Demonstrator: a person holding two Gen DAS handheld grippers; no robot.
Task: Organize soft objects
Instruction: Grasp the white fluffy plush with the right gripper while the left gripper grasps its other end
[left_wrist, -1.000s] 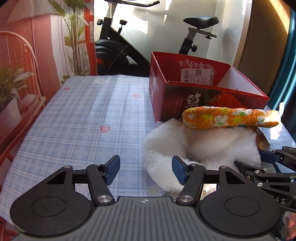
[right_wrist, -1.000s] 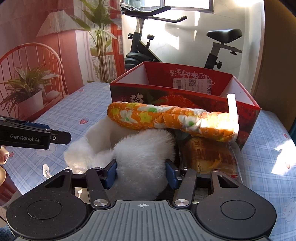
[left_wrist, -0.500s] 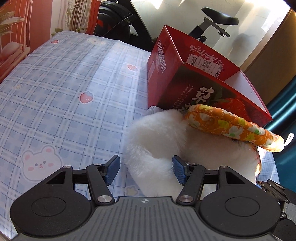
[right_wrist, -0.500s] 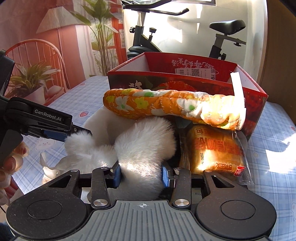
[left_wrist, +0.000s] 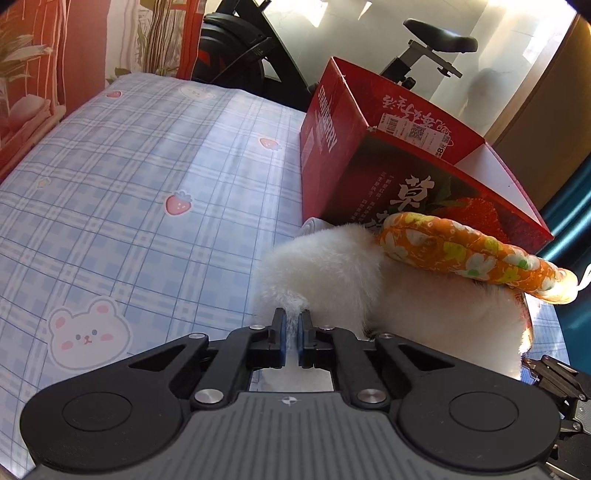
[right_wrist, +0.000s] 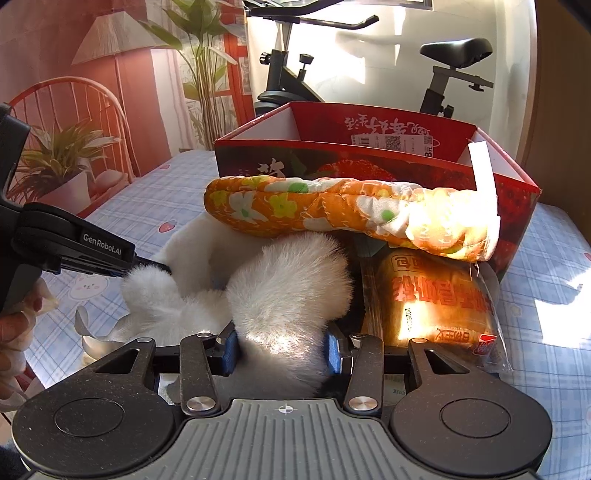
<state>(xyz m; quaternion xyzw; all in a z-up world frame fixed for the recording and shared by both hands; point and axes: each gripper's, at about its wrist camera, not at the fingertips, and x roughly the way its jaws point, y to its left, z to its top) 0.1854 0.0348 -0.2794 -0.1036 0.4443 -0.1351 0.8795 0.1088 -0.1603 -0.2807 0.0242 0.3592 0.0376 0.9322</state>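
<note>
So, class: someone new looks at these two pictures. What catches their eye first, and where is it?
Probably the white fluffy item in the foreground, pinched by both tools. Next, the orange floral mitt draped over it, with the red strawberry box standing open just behind on the blue checked cloth.

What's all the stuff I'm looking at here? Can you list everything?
Fluffy item: one, white, on the bed before the box.
Mitt: one, orange floral, lying on the fluffy item.
Snack pack: one, yellow, under the mitt.
Box: one, red, open, on the bed.
Bedsheet: one, blue plaid.
Exercise bike: one, black, behind.
Plant: one, green, left.
Left gripper: shut on fluff.
Right gripper: around fluff, jaws opening.
</note>
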